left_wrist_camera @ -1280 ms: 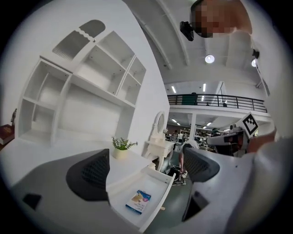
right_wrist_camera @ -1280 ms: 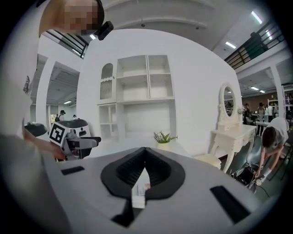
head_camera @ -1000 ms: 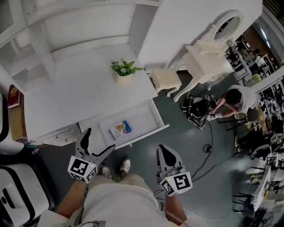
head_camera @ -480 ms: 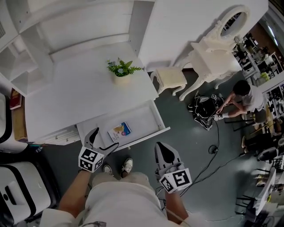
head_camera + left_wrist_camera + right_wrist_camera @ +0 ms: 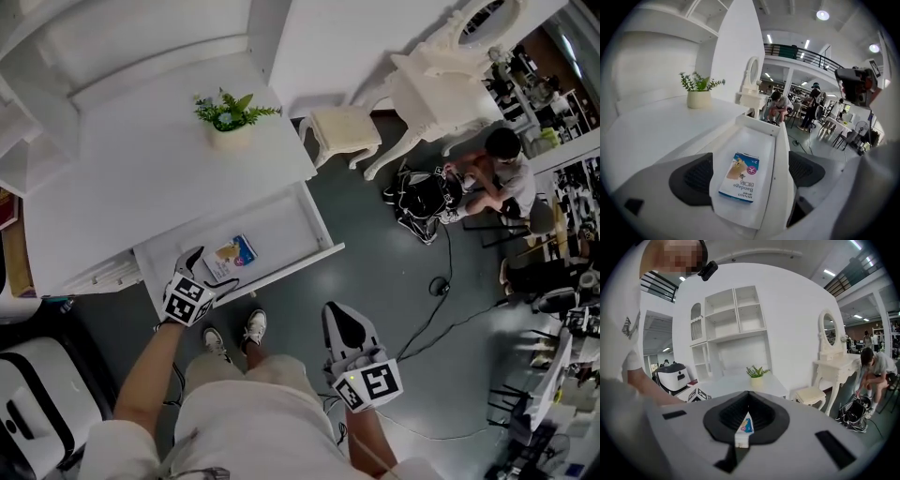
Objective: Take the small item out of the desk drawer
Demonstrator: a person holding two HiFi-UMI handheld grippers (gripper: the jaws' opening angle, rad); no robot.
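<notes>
Left gripper (image 5: 214,267): my jaws apart, over box (image 5: 740,177) in drawer (image 5: 783,154).
Right gripper (image 5: 747,417): jaws together, idle.
Risk: flat box may slip; a jaw may clip the drawer wall.

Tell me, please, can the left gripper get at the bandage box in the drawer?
Probably yes: the drawer stands open, the bandage box lies uncovered, and the left gripper, jaws apart, points at it with nothing between.

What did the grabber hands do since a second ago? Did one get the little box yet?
Not yet. The left gripper moved forward over the open drawer. Its jaws are apart on either side of the bandage box, not gripping it. The right gripper stayed by the person's legs, jaws together. The box lies in the drawer as before.
</notes>
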